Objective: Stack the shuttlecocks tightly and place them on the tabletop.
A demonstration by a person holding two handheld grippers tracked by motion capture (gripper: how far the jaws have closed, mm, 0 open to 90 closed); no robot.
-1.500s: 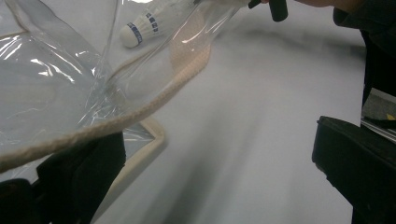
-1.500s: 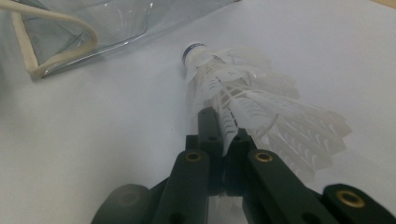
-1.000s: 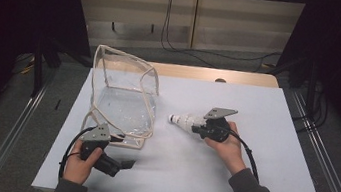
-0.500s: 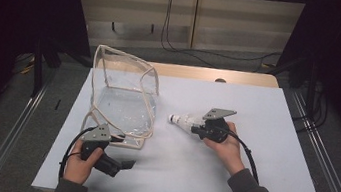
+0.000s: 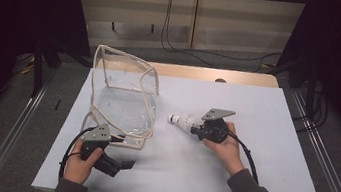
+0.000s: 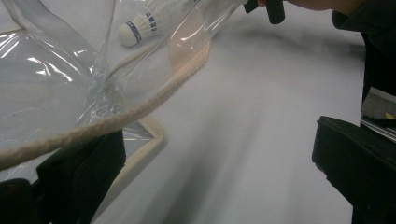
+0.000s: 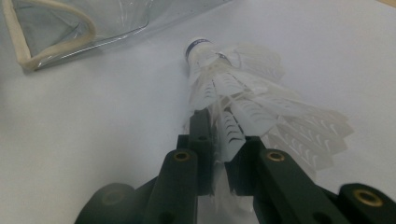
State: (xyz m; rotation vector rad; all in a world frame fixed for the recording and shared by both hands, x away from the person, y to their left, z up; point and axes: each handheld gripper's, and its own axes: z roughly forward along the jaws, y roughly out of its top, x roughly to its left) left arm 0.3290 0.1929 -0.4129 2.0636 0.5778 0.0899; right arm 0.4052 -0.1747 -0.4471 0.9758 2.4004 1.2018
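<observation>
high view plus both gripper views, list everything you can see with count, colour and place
clear plastic bag with cream fabric trim: one, transparent with cream edging, left half of the table, mouth edge at the left hand-held gripper
white feathered shuttlecock with a blue-banded cork: one, white, mid table right of the bag, cork towards the bag
white table top: one, white, centre of the high view
wooden board: one, light brown, along the table's far edge
black cables: several, black, on the floor beyond the table
left hand-held gripper: one, black with grey plate, near left; bag trim lies over one jaw, jaws wide apart
right hand-held gripper: one, black with grey plate, right of centre; pads pinch the shuttlecock's feathers, jaws have just been opening slightly
</observation>
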